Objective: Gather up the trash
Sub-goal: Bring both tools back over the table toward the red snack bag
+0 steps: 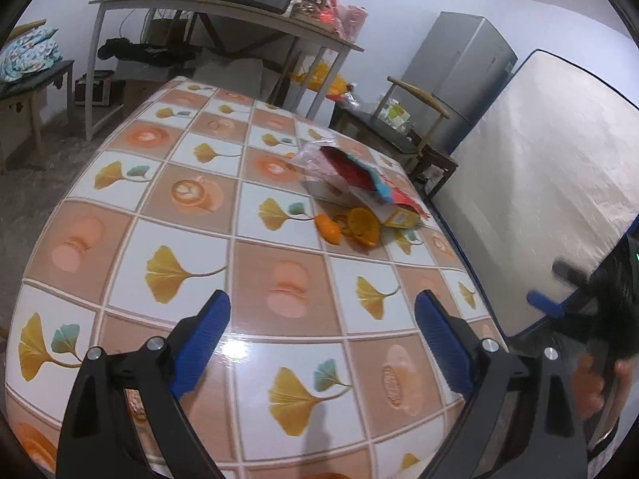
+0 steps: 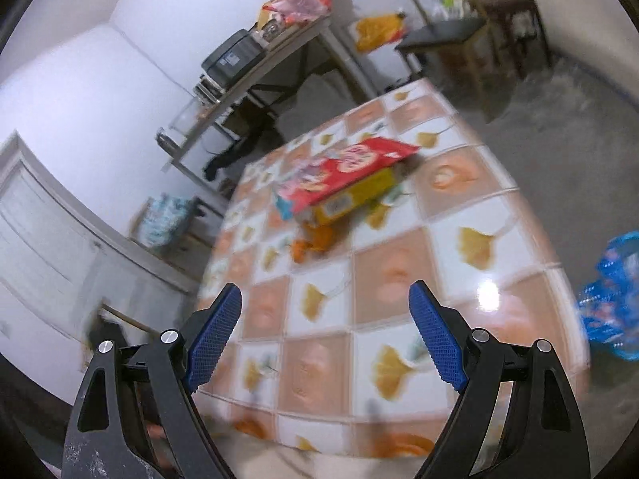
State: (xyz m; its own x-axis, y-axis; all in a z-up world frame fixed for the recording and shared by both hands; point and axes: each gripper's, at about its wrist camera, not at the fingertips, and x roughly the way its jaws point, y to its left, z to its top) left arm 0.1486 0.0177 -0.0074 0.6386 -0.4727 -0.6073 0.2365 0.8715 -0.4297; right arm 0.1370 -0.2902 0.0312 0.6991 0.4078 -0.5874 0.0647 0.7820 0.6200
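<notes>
A small trash pile lies on the table with the patterned cloth (image 1: 191, 247): a red snack wrapper (image 1: 351, 169) on a yellow carton (image 1: 401, 215), a clear plastic bag (image 1: 309, 155) behind, and orange peels (image 1: 349, 227) in front. My left gripper (image 1: 321, 303) is open and empty above the near table part, well short of the pile. In the right wrist view the red wrapper (image 2: 343, 171) lies on the yellow carton (image 2: 353, 199), with the peels (image 2: 311, 241) nearer. My right gripper (image 2: 325, 297) is open and empty above the table (image 2: 459, 279). The right gripper also shows at the left view's right edge (image 1: 545, 303).
A blue plastic bag (image 2: 611, 299) hangs off the table's right side. A mattress (image 1: 559, 183) leans beside the table, with a fridge (image 1: 459, 76) and a chair (image 1: 399, 127) behind. A long cluttered side table (image 1: 239, 12) stands along the wall. A white door (image 2: 36, 239) is at left.
</notes>
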